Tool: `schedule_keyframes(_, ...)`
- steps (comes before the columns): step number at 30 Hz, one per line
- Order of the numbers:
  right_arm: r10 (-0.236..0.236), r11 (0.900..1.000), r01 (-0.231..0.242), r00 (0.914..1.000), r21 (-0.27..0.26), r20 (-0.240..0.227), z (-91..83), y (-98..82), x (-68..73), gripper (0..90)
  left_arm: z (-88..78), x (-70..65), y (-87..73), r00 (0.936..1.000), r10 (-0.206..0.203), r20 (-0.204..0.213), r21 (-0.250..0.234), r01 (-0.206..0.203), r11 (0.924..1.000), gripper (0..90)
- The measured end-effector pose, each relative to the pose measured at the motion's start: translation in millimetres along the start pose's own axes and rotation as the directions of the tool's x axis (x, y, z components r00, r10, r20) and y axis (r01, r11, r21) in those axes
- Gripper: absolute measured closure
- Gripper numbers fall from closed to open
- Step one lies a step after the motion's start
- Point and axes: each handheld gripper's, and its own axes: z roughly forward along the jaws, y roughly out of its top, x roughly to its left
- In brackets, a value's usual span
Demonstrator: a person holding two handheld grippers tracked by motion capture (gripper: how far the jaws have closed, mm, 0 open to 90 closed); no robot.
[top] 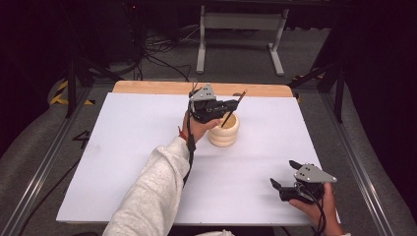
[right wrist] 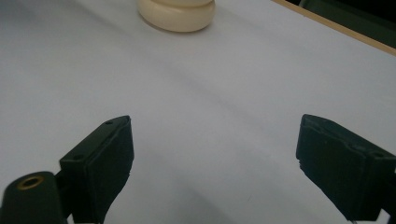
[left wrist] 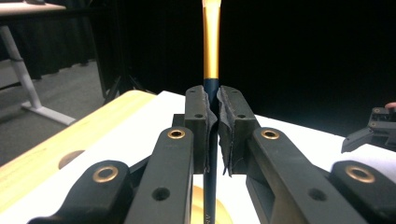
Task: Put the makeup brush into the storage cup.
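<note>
Overhead, the high view takes in the whole white table (top: pixel 147 162): the left tongs (top: pixel 230 106) hang over a cream ridged holder (top: pixel 224 132) that stands near the far edge, a little right of the middle. A thin dark brush (top: pixel 232 113) slants between those tongs and the holder's mouth, its upper end leaning toward the far right corner. The right tongs (top: pixel 285 176) sit low by the near right corner, well apart from the holder. A strip of bare wood (top: pixel 162 87) runs along the table's far edge, and beyond it lie grey floor, cables and a white frame leg.

Seen from the left gripper view, the grip itself is plain: the two black pads are clamped tight on the brush (left wrist: pixel 210 93), gripping its dark blue handle just below a gold ferrule. The holder's cream rim (left wrist: pixel 198 207) shows beneath, and the right tongs (left wrist: pixel 373 130) appear far off at the right.

Looking along the right gripper view, the right tongs (right wrist: pixel 212 168) stand wide apart with nothing between them, only white table below. The holder (right wrist: pixel 177 13) sits ahead toward the far edge.
</note>
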Motion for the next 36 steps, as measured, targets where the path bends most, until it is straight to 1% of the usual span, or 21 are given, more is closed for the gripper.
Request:
schedule_keyframes(3,-0.009,1.0,0.009,1.0,-0.001,-0.004,0.4,-0.1,0.7,12.2,2.2,-0.1,-2.9,1.0,-0.004,0.0,0.01,0.004,0.9999,82.7)
schedule_keyframes(5,-0.011,1.0,0.011,0.9999,0.001,-0.002,0.5,0.1,0.8,12.2,2.6,-0.3,-3.6,1.0,-0.008,-0.004,0.008,0.008,0.9999,82.7)
schedule_keyframes(7,-0.011,1.0,0.011,0.9999,0.0,-0.002,-0.1,0.2,1.1,12.1,2.9,-0.6,-4.8,0.9999,-0.011,0.008,0.007,0.011,0.9999,82.7)
schedule_keyframes(8,-0.011,1.0,0.011,0.9999,-0.001,0.0,-0.5,0.3,0.9,12.1,3.9,-1.2,-5.6,1.0,-0.009,-0.003,0.015,0.009,0.9999,82.7)
schedule_keyframes(10,-0.011,1.0,0.011,0.9999,-0.002,0.0,-0.5,0.5,0.9,12.2,4.2,-1.1,-6.0,1.0,-0.009,-0.002,0.014,0.009,0.9999,82.7)
schedule_keyframes(11,-0.011,1.0,0.011,0.9999,-0.002,-0.001,-0.3,0.6,1.0,12.2,3.3,-1.8,-5.9,0.9999,-0.007,-0.014,0.017,0.008,0.9998,82.6)
schedule_keyframes(13,-0.017,1.0,0.017,0.9998,0.004,-0.005,0.4,0.7,2.2,12.1,2.1,-1.6,-5.2,0.9998,-0.003,-0.022,0.019,0.004,0.9998,82.6)
schedule_keyframes(16,-0.018,1.0,0.018,0.9998,0.004,-0.007,1.4,0.4,2.1,12.1,1.7,-1.6,-5.6,0.9998,-0.007,-0.02,0.012,0.007,0.9999,82.6)
schedule_keyframes(20,-0.018,1.0,0.018,0.9998,0.006,-0.006,1.3,0.1,1.9,12.2,4.7,-1.9,-7.8,0.9998,-0.01,-0.017,0.03,0.01,0.9995,82.6)
schedule_keyframes(24,-0.017,1.0,0.017,0.9998,0.006,-0.007,0.9,-0.2,1.2,12.3,5.5,-1.8,-9.5,0.9998,-0.016,-0.014,0.034,0.016,0.9993,82.6)
schedule_keyframes(28,-0.02,1.0,0.02,0.9998,0.006,-0.009,1.2,-0.2,1.5,12.3,4.6,-1.4,-10.6,0.9998,-0.013,-0.016,0.037,0.013,0.9992,82.5)
schedule_keyframes(31,-0.022,1.0,0.022,0.9996,0.009,-0.019,1.3,0.0,2.5,12.4,5.0,-1.8,-10.7,0.9999,-0.003,-0.016,0.048,0.004,0.9988,82.4)
schedule_keyframes(32,-0.028,1.0,0.028,0.9994,0.009,-0.022,1.5,0.1,2.8,12.4,5.0,-1.5,-10.7,0.9999,-0.005,-0.011,0.05,0.005,0.9987,82.1)
schedule_keyframes(34,-0.029,1.0,0.029,0.9994,0.009,-0.022,1.5,0.4,3.3,12.4,4.3,-1.8,-10.6,0.9997,-0.01,-0.023,0.045,0.011,0.9989,79.7)
schedule_keyframes(35,-0.027,1.0,0.028,0.9994,0.009,-0.022,1.6,0.5,3.2,12.4,4.1,-1.8,-10.6,0.9998,-0.012,-0.018,0.043,0.013,0.999,78.9)
schedule_keyframes(36,-0.027,1.0,0.027,0.9994,0.009,-0.02,1.6,0.5,3.2,12.4,3.8,-2.7,-10.2,0.9999,-0.009,-0.014,0.053,0.009,0.9986,78.6)
